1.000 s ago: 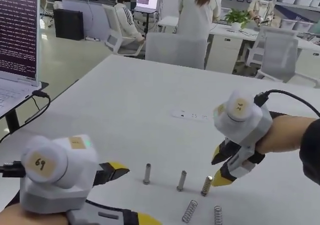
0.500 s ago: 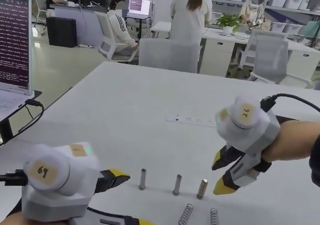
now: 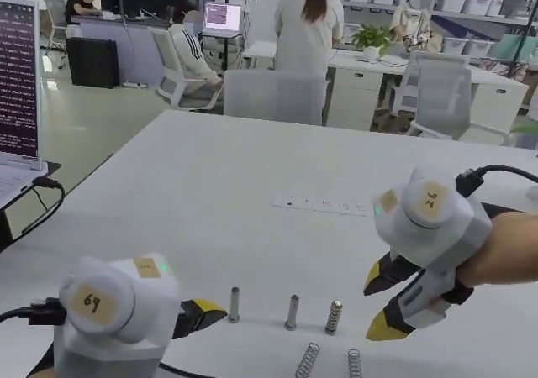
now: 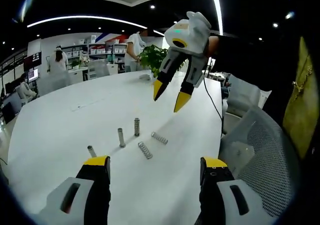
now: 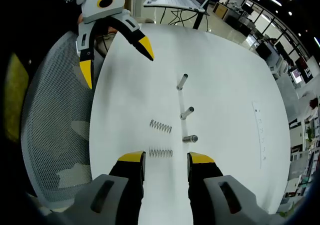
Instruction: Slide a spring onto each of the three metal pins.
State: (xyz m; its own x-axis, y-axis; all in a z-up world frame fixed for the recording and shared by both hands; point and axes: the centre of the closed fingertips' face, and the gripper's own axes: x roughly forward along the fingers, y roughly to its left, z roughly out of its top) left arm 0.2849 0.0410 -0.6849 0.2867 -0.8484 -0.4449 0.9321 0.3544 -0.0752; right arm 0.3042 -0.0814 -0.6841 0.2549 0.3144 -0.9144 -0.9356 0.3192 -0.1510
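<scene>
White bench [image 3: 210, 185], 3 metal pins upright in a row near its front edge. Head view, L to R: left pin [image 3: 234, 304] bare, middle pin [image 3: 292, 312] bare, right pin [image 3: 334, 305] w/ a fitted spring [image 3: 333, 319] around it. 2 more springs lie flat on the bench just in front of the row: first loose spring [image 3: 307, 360] below the middle pin, second loose spring [image 3: 354, 363] near it. They're apart from each other and touch no pin.

Right hand-held gripper [image 3: 376, 307] hovers off the bench just beside the right pin, tips yellow, jaws apart, nothing between them. Left hand-held gripper [image 4: 156, 162] sits low at the front-left corner, jaws wide apart, empty. In head view one yellow tip is near the left pin, not touching.

Further back on the bench: white power strip [image 3: 322, 204]. Laptop [image 3: 17, 101] off to the side, grey chair [image 3: 273, 97] behind the bench, ppl at desks in the bkgd.
</scene>
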